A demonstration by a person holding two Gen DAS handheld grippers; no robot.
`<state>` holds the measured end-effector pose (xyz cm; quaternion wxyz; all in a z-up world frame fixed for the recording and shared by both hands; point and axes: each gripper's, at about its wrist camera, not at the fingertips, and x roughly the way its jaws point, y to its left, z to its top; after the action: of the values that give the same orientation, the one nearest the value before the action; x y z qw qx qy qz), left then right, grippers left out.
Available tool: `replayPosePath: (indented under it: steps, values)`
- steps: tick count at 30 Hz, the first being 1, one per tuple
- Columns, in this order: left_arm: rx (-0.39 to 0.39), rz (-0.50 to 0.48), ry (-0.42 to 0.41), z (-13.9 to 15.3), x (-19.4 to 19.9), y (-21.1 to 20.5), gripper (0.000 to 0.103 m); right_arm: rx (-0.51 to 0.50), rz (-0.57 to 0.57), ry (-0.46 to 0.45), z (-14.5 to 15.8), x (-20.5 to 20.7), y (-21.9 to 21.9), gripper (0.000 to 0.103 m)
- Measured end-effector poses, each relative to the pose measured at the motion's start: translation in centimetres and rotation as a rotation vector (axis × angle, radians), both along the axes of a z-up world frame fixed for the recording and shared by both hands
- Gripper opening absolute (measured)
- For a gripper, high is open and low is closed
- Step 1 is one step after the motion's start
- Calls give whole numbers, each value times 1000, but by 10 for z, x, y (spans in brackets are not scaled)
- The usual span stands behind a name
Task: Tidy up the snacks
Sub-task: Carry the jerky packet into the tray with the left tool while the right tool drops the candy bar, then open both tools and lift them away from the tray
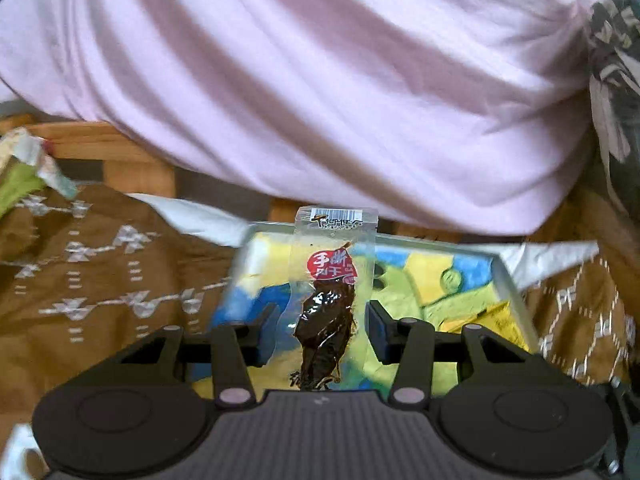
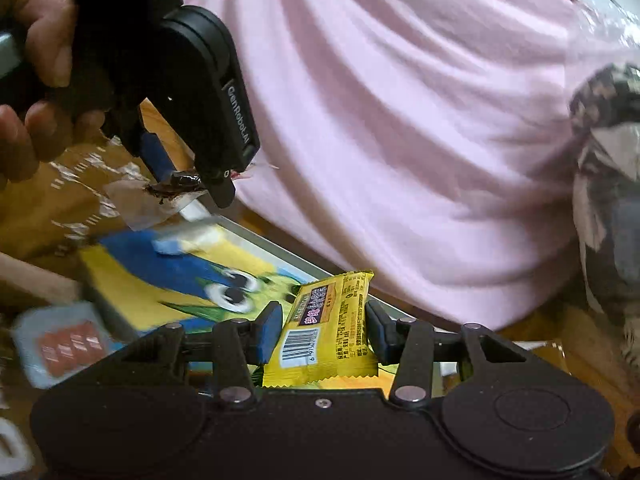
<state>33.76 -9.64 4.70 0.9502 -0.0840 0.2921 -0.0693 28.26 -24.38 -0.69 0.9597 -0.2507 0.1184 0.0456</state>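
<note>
Above cartoon tray (image 1: 505,276): left claw (image 1: 320,330) clamped on clear jerky packet (image 1: 332,280); right claw (image 2: 320,330) clamped on yellow snack bar (image 2: 326,332).

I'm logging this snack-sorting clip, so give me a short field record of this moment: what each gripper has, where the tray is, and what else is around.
left gripper: holds a clear packet of dark dried snack, above the tray
right gripper: yellow snack packet between its fingers, barcode side up
tray: shallow, with a blue, yellow and green cartoon print; under both grippers
surface: brown patterned cloth
other items: pale blue packet with red print, blurred, beside the tray
person: pink shirt close behind the tray
</note>
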Motion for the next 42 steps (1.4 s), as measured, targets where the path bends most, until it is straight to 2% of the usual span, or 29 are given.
replayPosePath:
  steps: [3,11,18,21,23,25,30,32,34,36,40,42]
  values:
    - [-31,-16,17,-13,24,-20,50,35,-39,32,-9,15,-14,47]
    - [-17,-79,73,-53,54,-60,50,153,-107,127,-26,44,-41,47]
    - [61,-75,128,-73,65,-79,51,187,-139,199,-34,54,-49,47]
    - [88,-67,157,-79,69,-84,52,202,-151,203,-34,57,-53,48]
    - [102,-64,178,-82,69,-85,53,199,-152,199,-33,52,-52,54]
    - [107,-71,196,-85,70,-86,53,197,-150,197,-32,51,-52,65]
    - [58,-60,192,-79,64,-75,70,210,-149,175,-26,47,-55,83]
    - [31,-51,171,-71,60,-68,75,218,-150,160,-21,44,-56,88]
    - [12,-34,143,-63,53,-58,83,233,-149,139,-14,39,-56,98]
    - [-4,-17,113,-55,44,-48,88,256,-148,109,-6,33,-57,102]
    - [-11,24,54,-36,25,-30,100,301,-141,49,13,18,-56,102]
    - [-13,47,17,-25,12,-20,102,325,-143,16,22,8,-55,102]
